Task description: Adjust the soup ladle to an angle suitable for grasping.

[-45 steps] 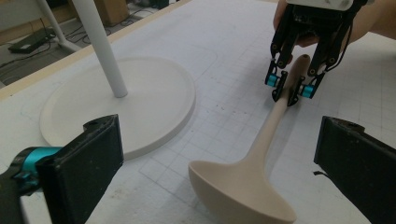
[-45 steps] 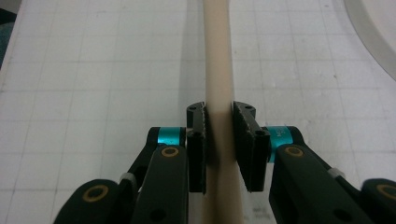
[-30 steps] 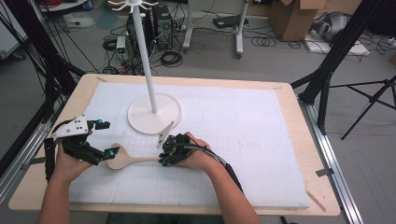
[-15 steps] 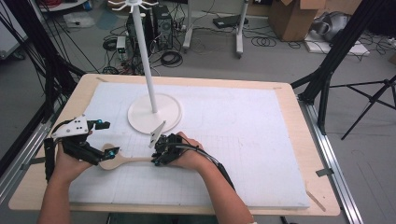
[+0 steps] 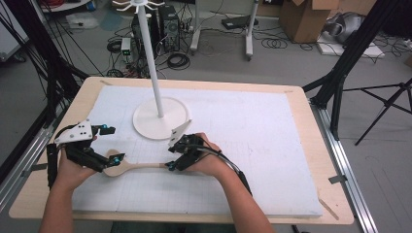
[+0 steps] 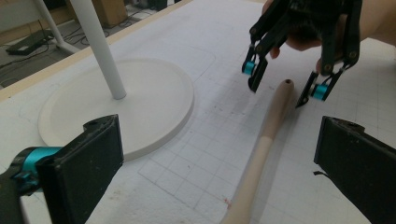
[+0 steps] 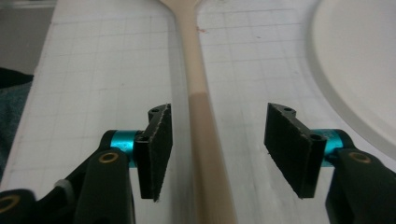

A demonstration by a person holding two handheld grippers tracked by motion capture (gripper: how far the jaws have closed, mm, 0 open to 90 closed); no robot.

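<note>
Right gripper view | right tool [image 7: 215, 140]: jaws having just been opening, pads standing clear either side of wooden spoon [image 7: 198, 93] handle | left tool [image 5: 111, 159]: open, straddling spoon bowl on worktop [image 5: 272, 145] | step: regrasping handle | next: centring, closing squarely.

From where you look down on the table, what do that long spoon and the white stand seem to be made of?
The spoon looks like pale, unvarnished wood: matt beige, with its handle end a shade darker in the right gripper view. The stand seems to be white-painted metal or plastic; its round base and thin pole are smooth and evenly coloured, though the look alone cannot settle which.
</note>
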